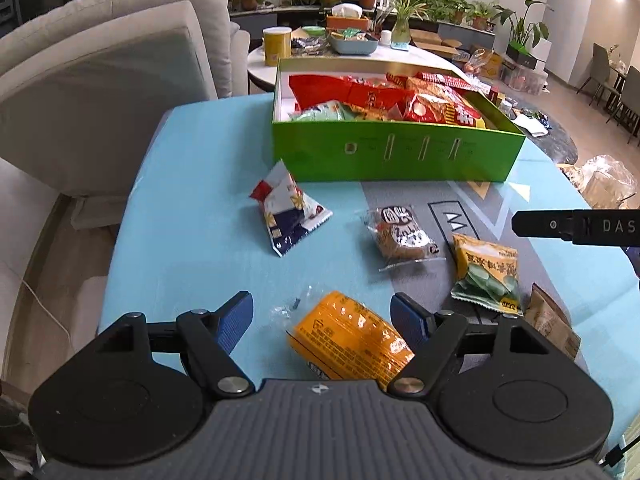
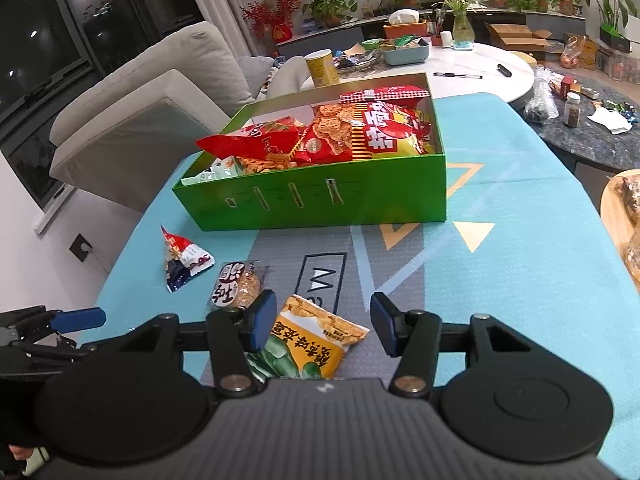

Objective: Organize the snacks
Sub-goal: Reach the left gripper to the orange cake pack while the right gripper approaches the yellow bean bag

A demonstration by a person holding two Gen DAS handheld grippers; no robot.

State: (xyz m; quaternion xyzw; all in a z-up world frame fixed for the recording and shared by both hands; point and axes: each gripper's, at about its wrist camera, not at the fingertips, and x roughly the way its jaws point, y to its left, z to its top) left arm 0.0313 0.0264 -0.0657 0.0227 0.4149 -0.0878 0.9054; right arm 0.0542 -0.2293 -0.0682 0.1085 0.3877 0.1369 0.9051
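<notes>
A green box [image 1: 396,152] [image 2: 320,200] full of red snack bags stands on the blue mat. My left gripper [image 1: 322,318] is open with an orange snack packet [image 1: 352,344] lying between its fingers on the mat. My right gripper [image 2: 324,326] is open over a yellow-green snack packet [image 2: 312,340] [image 1: 488,272]. A brown cake packet [image 1: 404,238] [image 2: 238,286] and a white-blue triangular packet [image 1: 288,210] [image 2: 182,260] lie loose on the mat. A brown packet [image 1: 552,324] lies at the right. The right gripper's finger [image 1: 576,226] shows in the left wrist view.
A grey sofa [image 1: 100,92] stands left of the table. A white round table [image 2: 480,68] behind the box holds a yellow can [image 1: 277,46], a blue tray and plants. A wooden tray [image 2: 622,216] with bagged food sits at the right edge.
</notes>
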